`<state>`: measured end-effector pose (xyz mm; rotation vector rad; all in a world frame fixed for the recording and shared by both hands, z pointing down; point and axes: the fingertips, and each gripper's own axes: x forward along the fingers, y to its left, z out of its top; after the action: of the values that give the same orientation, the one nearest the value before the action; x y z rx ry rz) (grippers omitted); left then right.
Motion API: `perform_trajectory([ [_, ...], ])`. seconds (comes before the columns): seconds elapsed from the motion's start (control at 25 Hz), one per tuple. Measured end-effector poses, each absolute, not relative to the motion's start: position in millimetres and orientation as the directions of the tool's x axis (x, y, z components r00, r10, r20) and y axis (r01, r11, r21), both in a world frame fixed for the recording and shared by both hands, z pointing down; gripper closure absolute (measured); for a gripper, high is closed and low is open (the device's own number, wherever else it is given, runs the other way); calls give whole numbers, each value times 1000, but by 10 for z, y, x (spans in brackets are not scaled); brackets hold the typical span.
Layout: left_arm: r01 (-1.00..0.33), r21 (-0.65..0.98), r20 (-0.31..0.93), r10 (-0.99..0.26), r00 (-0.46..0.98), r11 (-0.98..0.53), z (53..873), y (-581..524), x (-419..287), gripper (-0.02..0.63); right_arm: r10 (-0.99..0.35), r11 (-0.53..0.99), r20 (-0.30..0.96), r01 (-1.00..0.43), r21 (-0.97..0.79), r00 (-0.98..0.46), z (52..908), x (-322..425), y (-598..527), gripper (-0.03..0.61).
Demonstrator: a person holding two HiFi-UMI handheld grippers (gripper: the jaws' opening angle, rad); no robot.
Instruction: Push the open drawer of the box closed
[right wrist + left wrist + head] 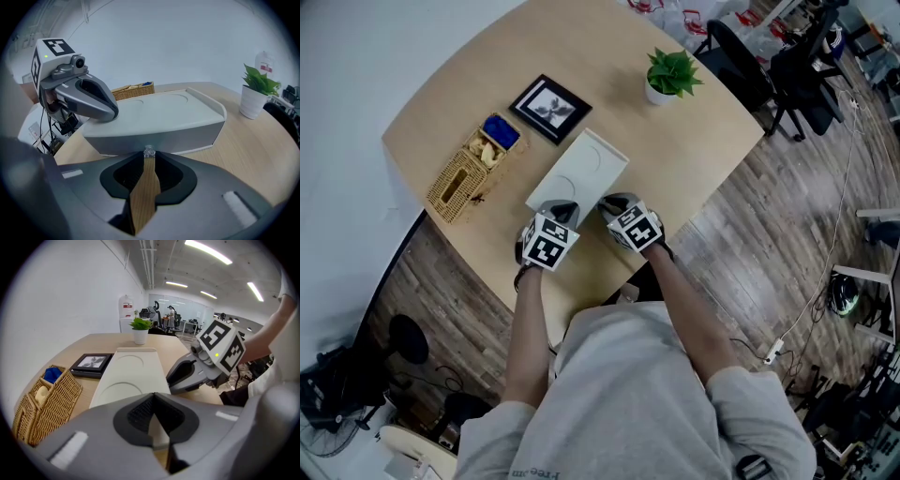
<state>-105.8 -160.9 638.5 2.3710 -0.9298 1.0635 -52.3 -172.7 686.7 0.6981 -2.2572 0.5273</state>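
One white box [581,169] lies in the middle of the round wooden surface [694,159], its small clear drawer knob [149,151] at the tips of the right tool [148,159], jaws pressed together, the left tool [153,397] likewise closed and empty alongside, a wicker basket [473,171], picture frame [549,107] and potted plant [670,75] nearby
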Motion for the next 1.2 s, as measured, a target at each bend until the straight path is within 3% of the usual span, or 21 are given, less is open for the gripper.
perform_trajectory([
  [0.52, -910, 108, 709, -611, 352, -399, 6258, -1262, -1388, 561, -343, 752, 669, -619, -225, -660, 6740, -316, -1589, 506],
  [1.2, -987, 151, 704, -694, 151, -61, 6004, -548, -920, 561, -313, 839, 517, -487, -242, -797, 6091, -61, -1448, 506],
])
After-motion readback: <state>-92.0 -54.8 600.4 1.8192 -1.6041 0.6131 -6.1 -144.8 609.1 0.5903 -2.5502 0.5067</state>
